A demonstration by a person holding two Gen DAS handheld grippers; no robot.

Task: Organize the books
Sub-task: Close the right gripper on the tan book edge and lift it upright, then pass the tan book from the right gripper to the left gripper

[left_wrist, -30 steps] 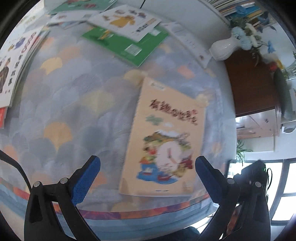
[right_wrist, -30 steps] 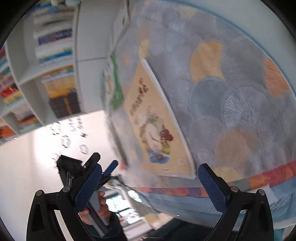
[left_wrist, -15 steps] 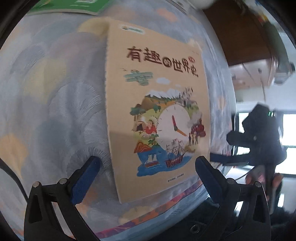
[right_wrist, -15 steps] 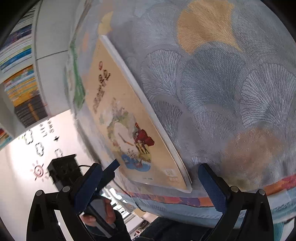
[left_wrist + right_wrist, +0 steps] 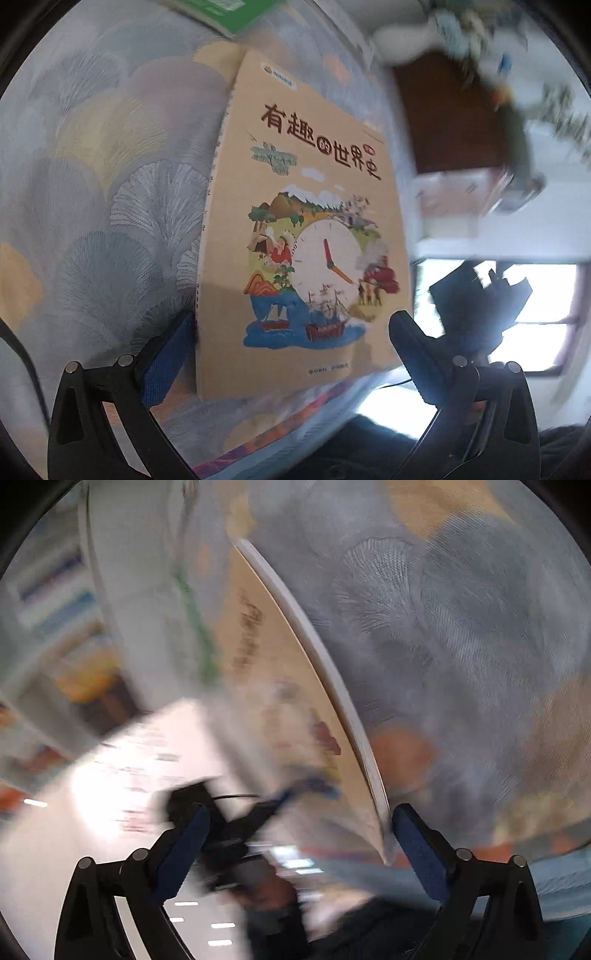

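Nearest the left wrist camera, the left gripper [image 5: 291, 343] has its jaws wide apart, one blue pad on each side of the lower end of a tan picture book [image 5: 295, 221]. Its left pad [image 5: 168, 360] sits just beside the book's spine edge; whether it touches is unclear. The other pad is at the book's lower right corner. The book lies flat, cover up, on the tabletop, which is draped in a grey-blue cloth [image 5: 110, 177] printed with fan shapes in grey, yellow and orange. The cover shows brown Chinese title characters above a drawing of a clock face, ships and a red train. The book's lower edge is near the cloth's striped border at the tabletop edge.

From the right wrist view, the right gripper [image 5: 301, 838] also has its jaws well apart, and it meets the same book [image 5: 280, 686] edge-on at the near corner. Its right pad [image 5: 413, 845] is just beside the pale page edge. Between and behind these jaws the left gripper [image 5: 221, 823] shows as a dark blur, held by a hand [image 5: 266, 890]. This view is heavily smeared.

Farther off, a green book [image 5: 229, 14] lies on the cloth beyond the tan one. To the right, a white vase [image 5: 402, 40] stands on a dark brown cabinet [image 5: 450, 122]. Blurred shelves [image 5: 55, 602] of books fill the far left of the right wrist view.
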